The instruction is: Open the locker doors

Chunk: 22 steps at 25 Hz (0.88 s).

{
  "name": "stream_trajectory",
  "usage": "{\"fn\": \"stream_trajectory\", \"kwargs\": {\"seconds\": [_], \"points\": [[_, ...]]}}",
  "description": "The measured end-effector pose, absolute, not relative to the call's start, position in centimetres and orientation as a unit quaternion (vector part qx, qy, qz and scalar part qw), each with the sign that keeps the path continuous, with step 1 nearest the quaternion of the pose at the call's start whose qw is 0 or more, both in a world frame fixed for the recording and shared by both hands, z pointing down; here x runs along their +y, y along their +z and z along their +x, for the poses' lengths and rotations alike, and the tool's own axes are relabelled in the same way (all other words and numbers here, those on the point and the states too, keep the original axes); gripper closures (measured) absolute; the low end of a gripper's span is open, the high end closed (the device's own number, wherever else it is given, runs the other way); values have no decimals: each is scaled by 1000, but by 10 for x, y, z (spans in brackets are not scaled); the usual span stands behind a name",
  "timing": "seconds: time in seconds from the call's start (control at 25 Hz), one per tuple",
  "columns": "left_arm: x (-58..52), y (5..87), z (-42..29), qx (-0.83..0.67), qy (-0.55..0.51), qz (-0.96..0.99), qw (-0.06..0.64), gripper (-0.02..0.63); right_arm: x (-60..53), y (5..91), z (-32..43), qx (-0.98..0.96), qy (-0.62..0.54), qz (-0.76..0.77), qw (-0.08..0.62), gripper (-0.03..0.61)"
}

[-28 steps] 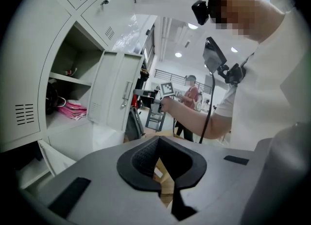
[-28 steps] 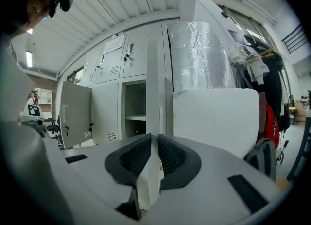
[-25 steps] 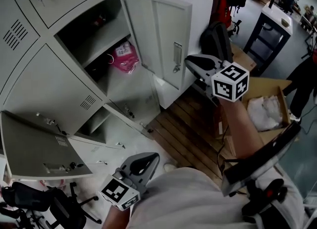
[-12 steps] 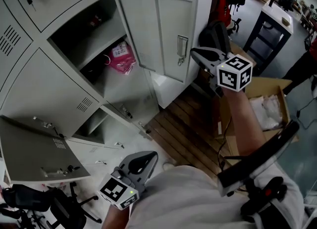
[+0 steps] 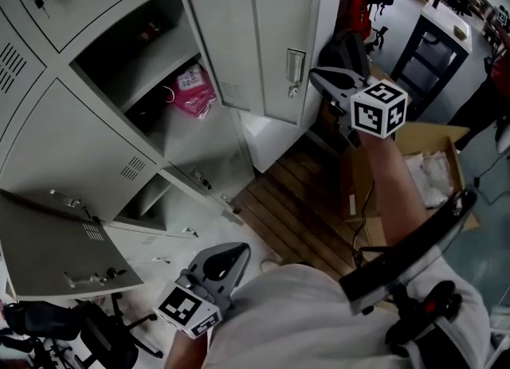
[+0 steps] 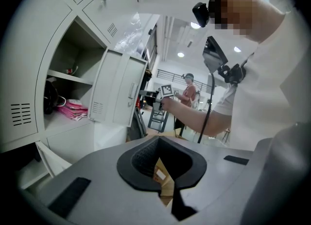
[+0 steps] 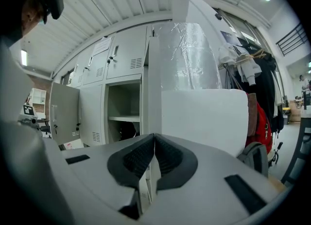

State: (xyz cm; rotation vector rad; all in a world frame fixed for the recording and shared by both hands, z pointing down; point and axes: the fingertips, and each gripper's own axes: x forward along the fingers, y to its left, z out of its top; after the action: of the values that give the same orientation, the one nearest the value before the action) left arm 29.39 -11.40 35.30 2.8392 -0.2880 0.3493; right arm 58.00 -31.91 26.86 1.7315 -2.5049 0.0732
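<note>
The grey lockers [image 5: 80,144] fill the left of the head view. An upper locker door [image 5: 255,49] stands swung out, its handle [image 5: 296,64] facing me. My right gripper [image 5: 315,74] is shut at that door's free edge, just right of the handle. In the right gripper view the pads [image 7: 138,158] meet at my right gripper [image 7: 154,135], and the door edge [image 7: 154,73] rises straight ahead of them; whether they touch it I cannot tell. My left gripper [image 5: 241,249] hangs low by my body, shut and holding nothing, also seen as the left gripper [image 6: 158,139].
A pink bag [image 5: 190,88] lies inside the open locker. A lower locker door [image 5: 64,240] hangs open at the left. A cardboard box [image 5: 430,168], a black table [image 5: 430,41] and a backpack [image 5: 347,49] stand to the right. A chair [image 5: 72,327] is at bottom left.
The upper locker door has swung further out to the right, and my right gripper has moved right along with its edge. My left gripper has stayed put.
</note>
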Motion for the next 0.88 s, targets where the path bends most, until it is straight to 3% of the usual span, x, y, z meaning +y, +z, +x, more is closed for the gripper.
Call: {"fn": "stream_trajectory", "kwargs": {"seconds": [0.88], "points": [[-121,353,291,-116,122,977,131,603,-333,269,600,-813,25,580,32,560]]}}
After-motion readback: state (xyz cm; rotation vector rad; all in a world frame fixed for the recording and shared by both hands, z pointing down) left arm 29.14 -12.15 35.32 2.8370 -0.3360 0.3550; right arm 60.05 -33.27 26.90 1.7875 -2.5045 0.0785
